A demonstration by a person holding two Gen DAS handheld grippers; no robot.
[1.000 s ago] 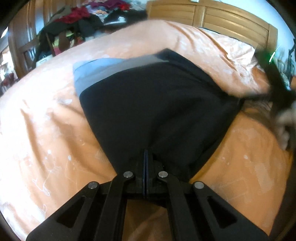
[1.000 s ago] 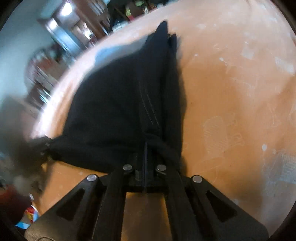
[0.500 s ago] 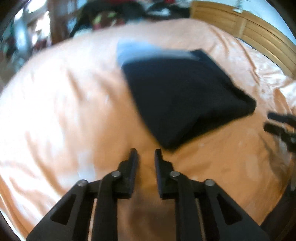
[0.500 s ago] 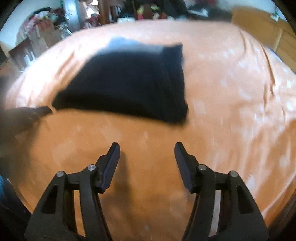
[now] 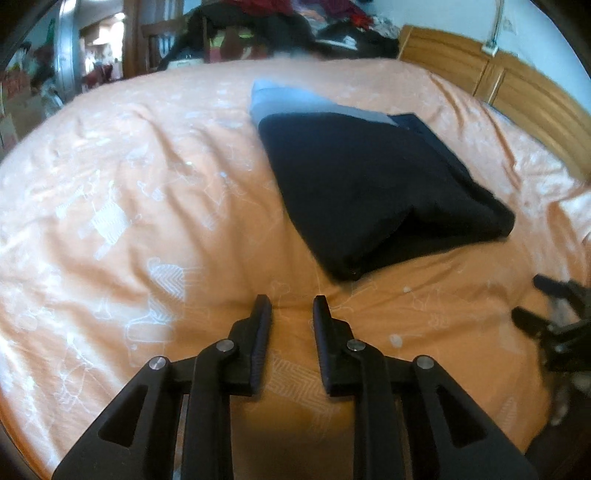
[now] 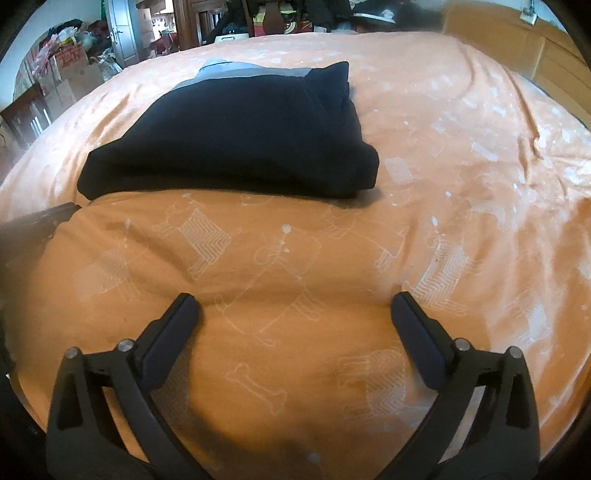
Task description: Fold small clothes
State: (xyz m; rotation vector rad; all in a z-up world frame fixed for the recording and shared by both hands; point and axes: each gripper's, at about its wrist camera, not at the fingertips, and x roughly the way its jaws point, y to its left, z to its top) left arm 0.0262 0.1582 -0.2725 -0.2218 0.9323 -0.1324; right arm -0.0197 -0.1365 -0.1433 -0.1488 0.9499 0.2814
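A dark navy garment with a grey-blue band (image 5: 369,173) lies folded in a thick stack on the orange bed cover; the right wrist view shows the same garment (image 6: 236,136) from its near edge. My left gripper (image 5: 291,306) hovers open just short of the garment's near corner, nothing between its fingers. My right gripper (image 6: 295,302) stands wide open and empty over the bare cover, well back from the fold. The right gripper (image 5: 550,314) also shows at the right edge of the left wrist view.
The orange bed cover (image 6: 461,155) with white dog and bone prints spreads all around. A wooden headboard (image 5: 517,85) runs along the far right. Piled clothes on chairs (image 5: 280,22) stand beyond the bed, and boxes and a door (image 6: 122,29) lie at the far left.
Both grippers let go of the dark garment and opened. They drew back toward the near side, leaving the garment lying folded on the bed.
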